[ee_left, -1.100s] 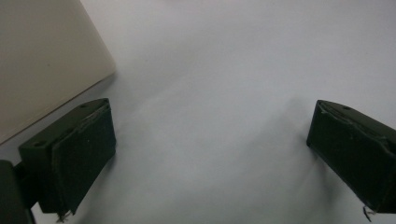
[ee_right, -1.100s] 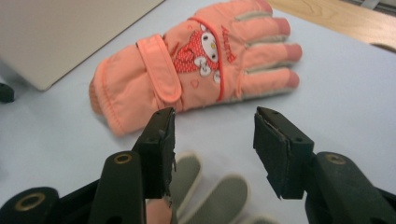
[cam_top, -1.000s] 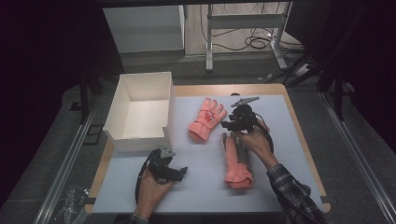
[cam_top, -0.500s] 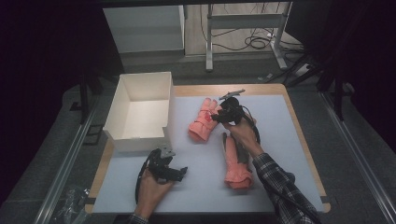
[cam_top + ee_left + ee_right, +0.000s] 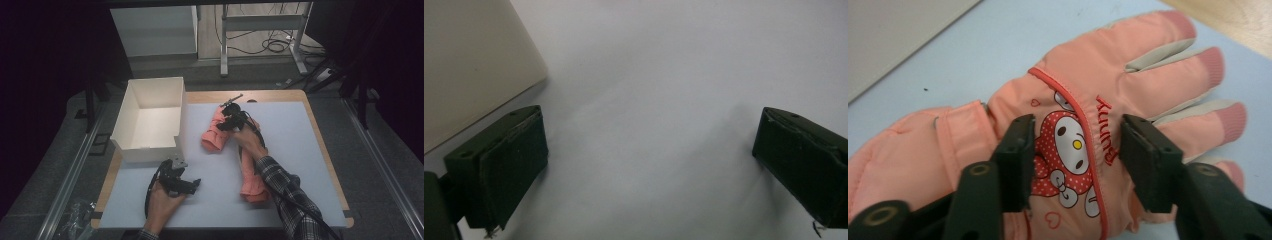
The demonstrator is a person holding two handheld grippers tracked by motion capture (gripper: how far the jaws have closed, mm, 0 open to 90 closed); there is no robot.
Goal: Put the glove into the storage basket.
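Fingers [image 5: 1015, 160] of the right gripper [image 5: 1075, 167] stand half-open over the back of the padded pink glove [image 5: 1098, 115] beside the white box [image 5: 150, 117], likely soft, light, best pinched mid-palm.

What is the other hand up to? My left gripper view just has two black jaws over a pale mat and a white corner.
Observer: The right gripper is down on a pink glove beside a white box.
Operator: Has it grabbed the glove?
Observer: Not that I can see. Its jaws have just been closing, but they stand apart, one on either side of a cartoon print on the glove's back.
Operator: Is there only one glove?
Observer: No, a second glove lies nearer the person, partly under the right forearm.
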